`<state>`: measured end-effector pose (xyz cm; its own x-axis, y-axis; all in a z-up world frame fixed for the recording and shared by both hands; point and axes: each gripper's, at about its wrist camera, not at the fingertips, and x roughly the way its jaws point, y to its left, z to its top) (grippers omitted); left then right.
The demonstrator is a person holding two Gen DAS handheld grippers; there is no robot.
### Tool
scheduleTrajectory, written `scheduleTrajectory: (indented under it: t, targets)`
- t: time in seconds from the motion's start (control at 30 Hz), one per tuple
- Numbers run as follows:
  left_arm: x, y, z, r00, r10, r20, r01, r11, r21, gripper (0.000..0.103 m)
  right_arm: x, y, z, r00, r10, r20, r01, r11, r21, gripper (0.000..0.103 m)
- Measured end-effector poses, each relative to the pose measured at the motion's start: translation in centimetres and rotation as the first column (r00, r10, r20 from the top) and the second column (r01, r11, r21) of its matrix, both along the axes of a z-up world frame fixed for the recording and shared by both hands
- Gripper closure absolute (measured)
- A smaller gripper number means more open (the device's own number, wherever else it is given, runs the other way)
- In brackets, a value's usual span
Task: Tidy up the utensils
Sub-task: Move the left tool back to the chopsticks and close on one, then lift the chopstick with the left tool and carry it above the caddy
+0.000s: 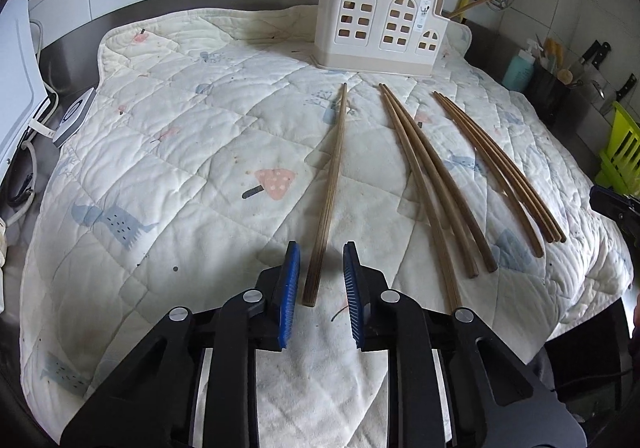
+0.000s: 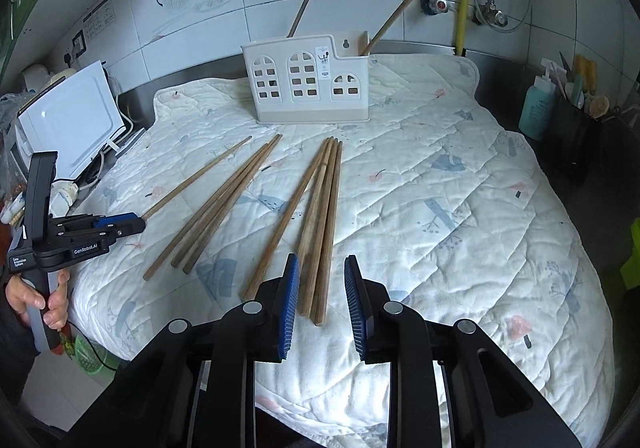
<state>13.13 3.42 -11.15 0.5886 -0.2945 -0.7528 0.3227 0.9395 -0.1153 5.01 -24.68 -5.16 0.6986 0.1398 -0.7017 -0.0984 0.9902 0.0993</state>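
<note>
Several brown wooden chopsticks lie on a quilted white mat point(image 1: 160, 152). A single chopstick point(image 1: 329, 192) lies with its near end between the open jaws of my left gripper point(image 1: 321, 248). A middle bundle point(image 1: 432, 184) and a right bundle point(image 1: 500, 168) lie beside it. In the right wrist view, my right gripper point(image 2: 322, 260) is open with the near ends of the right bundle point(image 2: 320, 232) between its jaws. A cream utensil holder point(image 1: 376, 20), also seen from the right wrist point(image 2: 308, 80), stands at the mat's far edge with two chopsticks in it.
A white appliance point(image 2: 68, 120) with cables stands at the left. A teal bottle point(image 2: 538, 108) and a dark container of tools point(image 2: 576, 136) stand at the right, with knives point(image 1: 596, 56) and a green rack point(image 1: 624, 152) behind. The left gripper point(image 2: 120, 224) shows at the left of the right wrist view.
</note>
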Motion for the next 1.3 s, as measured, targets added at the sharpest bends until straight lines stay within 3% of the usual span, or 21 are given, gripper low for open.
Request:
scheduleTrajectory:
  t: [0.2, 0.5, 0.67, 0.83, 1.3]
  targets:
    - [0.2, -0.2, -0.3, 1.0, -0.001, 0.008, 0.001, 1.0, 0.006, 0.082, 0.4, 0.2, -1.3, 1.0, -0.002, -0.026, 0.002, 1.0, 0.004, 0.08]
    - [0.2, -0.5, -0.4, 0.999, 0.011, 0.034, -0.012, 1.0, 0.025, 0.089, 1.2, 0.3, -3.0, 0.998, -0.011, -0.067, 0.012, 1.0, 0.011, 0.08]
    - [0.3, -0.2, -0.5, 0.999, 0.017, 0.034, -0.017, 1.0, 0.01, 0.091, 1.6, 0.3, -4.0, 0.996, -0.023, -0.091, 0.024, 1.0, 0.004, 0.094]
    - [0.2, -0.3, -0.5, 0.999, 0.013, 0.037, -0.013, 1.0, 0.019, 0.091, 2.0, 0.5, -4.6, 0.994, -0.028, -0.106, 0.028, 1.0, -0.002, 0.094]
    - [0.1, -0.5, -0.3, 0.999, 0.007, 0.042, -0.008, 1.0, 0.016, 0.095, 2.0, 0.4, -4.3, 0.995, -0.038, -0.091, 0.038, 0.999, 0.0, 0.096]
